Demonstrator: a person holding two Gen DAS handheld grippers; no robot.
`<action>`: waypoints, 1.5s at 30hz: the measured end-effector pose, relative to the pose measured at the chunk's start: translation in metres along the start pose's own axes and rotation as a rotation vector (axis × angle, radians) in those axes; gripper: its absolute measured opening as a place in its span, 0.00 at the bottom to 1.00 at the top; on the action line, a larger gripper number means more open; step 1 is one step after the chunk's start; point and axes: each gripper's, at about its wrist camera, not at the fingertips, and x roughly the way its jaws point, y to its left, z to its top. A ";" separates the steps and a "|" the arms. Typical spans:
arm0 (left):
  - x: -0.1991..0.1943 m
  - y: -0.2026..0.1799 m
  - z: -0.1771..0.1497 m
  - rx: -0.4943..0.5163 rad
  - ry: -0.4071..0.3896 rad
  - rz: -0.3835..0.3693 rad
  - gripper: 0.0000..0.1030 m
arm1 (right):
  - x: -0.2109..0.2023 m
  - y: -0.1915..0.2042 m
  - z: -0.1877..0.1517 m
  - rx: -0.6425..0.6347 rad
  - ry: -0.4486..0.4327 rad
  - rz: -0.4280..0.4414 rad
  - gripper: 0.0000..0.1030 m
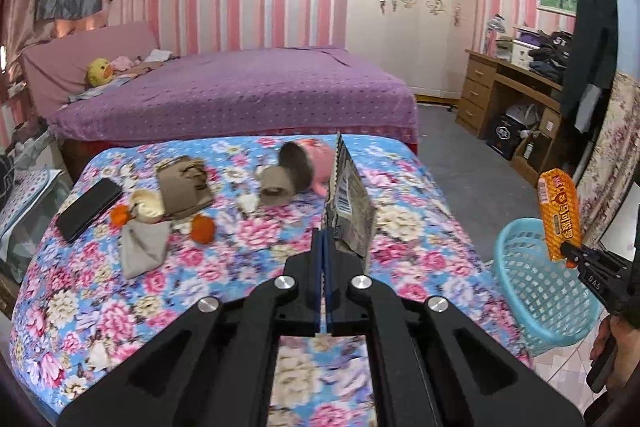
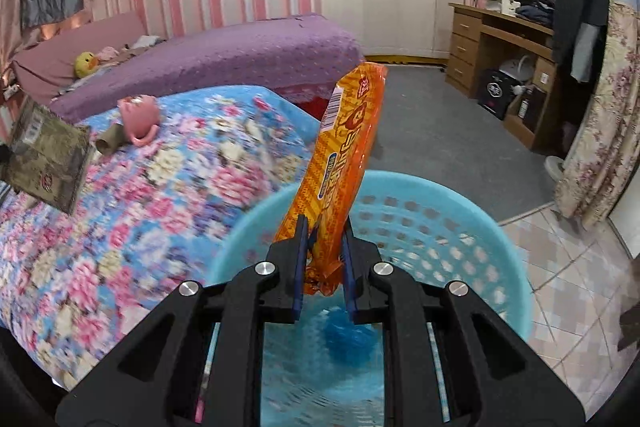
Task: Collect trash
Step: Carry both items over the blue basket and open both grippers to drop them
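Note:
My left gripper [image 1: 325, 239] is shut on a dark green-grey snack packet [image 1: 349, 203] and holds it upright above the floral bed [image 1: 100, 291]; the packet also shows in the right wrist view [image 2: 46, 163]. My right gripper [image 2: 323, 243] is shut on an orange snack wrapper [image 2: 340, 155], held upright over the light blue basket [image 2: 460, 219]. In the left wrist view the orange wrapper [image 1: 559, 211] hangs above the basket [image 1: 536, 291] at the right. Cardboard tubes [image 1: 276, 185], brown paper [image 1: 184, 187], orange peels [image 1: 202, 229] and tissue [image 1: 142, 251] lie on the bed.
A black phone [image 1: 89, 203] and a pink cup [image 1: 320, 163] lie on the floral bed. A purple bed [image 1: 240, 95] stands behind. A wooden desk [image 1: 508, 95] and a hanging dark coat [image 1: 588, 55] are at the right. The basket stands on the tiled floor [image 2: 568, 267].

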 end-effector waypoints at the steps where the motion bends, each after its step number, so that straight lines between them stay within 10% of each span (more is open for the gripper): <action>1: 0.000 -0.005 0.001 0.004 -0.002 -0.007 0.01 | -0.002 -0.005 -0.001 0.004 -0.001 -0.006 0.15; 30: 0.029 -0.165 0.013 0.114 0.033 -0.307 0.01 | -0.025 -0.092 -0.015 0.119 0.003 -0.064 0.15; 45: 0.089 -0.224 -0.037 0.197 0.184 -0.292 0.01 | -0.024 -0.096 -0.021 0.129 0.022 -0.056 0.16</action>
